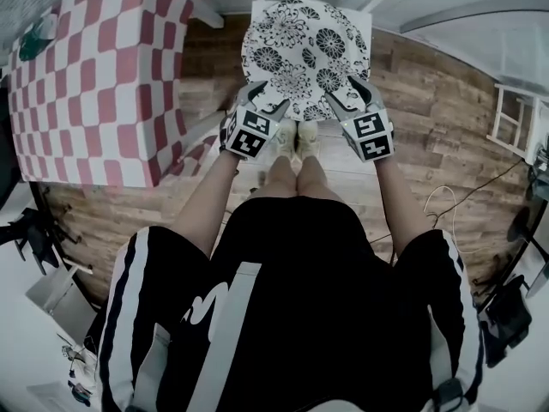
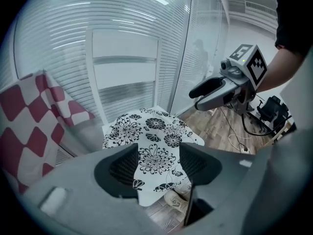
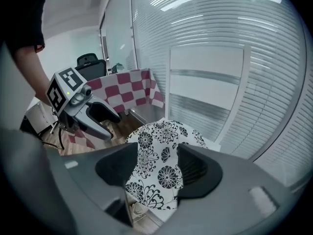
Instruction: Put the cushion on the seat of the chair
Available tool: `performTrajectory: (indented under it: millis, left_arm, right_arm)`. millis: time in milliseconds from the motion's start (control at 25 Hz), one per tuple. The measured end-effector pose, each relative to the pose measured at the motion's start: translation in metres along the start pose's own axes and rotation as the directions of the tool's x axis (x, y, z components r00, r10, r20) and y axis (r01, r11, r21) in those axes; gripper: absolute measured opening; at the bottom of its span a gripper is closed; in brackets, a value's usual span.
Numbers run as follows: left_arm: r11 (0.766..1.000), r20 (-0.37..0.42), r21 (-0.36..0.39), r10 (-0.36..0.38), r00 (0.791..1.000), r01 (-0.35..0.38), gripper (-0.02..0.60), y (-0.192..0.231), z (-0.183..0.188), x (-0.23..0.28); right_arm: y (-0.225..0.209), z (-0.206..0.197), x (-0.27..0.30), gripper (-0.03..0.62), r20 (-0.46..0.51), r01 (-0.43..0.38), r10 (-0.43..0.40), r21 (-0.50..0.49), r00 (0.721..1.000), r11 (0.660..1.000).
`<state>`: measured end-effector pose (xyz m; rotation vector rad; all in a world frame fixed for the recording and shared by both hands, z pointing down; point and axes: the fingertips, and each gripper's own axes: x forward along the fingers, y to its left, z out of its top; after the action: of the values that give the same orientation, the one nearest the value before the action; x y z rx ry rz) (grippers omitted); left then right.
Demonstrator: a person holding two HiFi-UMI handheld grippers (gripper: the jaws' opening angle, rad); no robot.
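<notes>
Top centre: cushion (image 1: 304, 54) lies flat on chair seat (image 1: 364, 17), as required; left claw (image 1: 264, 95) and right claw (image 1: 347, 93) stand apart, empty, at its lower edge.

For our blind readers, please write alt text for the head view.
A rounded black-and-white flowered fabric cushion lies on the white chair seat. A person holds the open left tongs and open right tongs by its near edge; a red-and-white checked tablecloth is at left.
</notes>
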<state>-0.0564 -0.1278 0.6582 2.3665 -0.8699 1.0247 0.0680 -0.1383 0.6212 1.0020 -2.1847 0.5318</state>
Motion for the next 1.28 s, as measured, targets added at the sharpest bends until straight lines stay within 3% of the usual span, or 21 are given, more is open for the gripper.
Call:
performTrajectory:
  millis: [600,1040,1280]
  left_arm:
    - [0.997,0.156,-0.053,0.068,0.985,-0.06,0.268,0.004,0.063,-0.054]
    - [0.995,0.288,-0.075,0.086,0.954,-0.067,0.268,0.003,0.118,-0.095]
    - [0.993,0.374,-0.079,0.107,0.921,-0.084,0.264,0.002,0.155,-0.115]
  right_arm:
    - [0.009,0.061,-0.043,0.227,0.132,0.015,-0.011,-0.024,0.991,1.0]
    - [0.006,0.113,-0.078,0.206,0.247,0.036,-0.028,-0.028,0.968,0.999]
    - [0.009,0.144,-0.099,0.181,0.322,0.05,-0.03,-0.053,0.946,0.997]
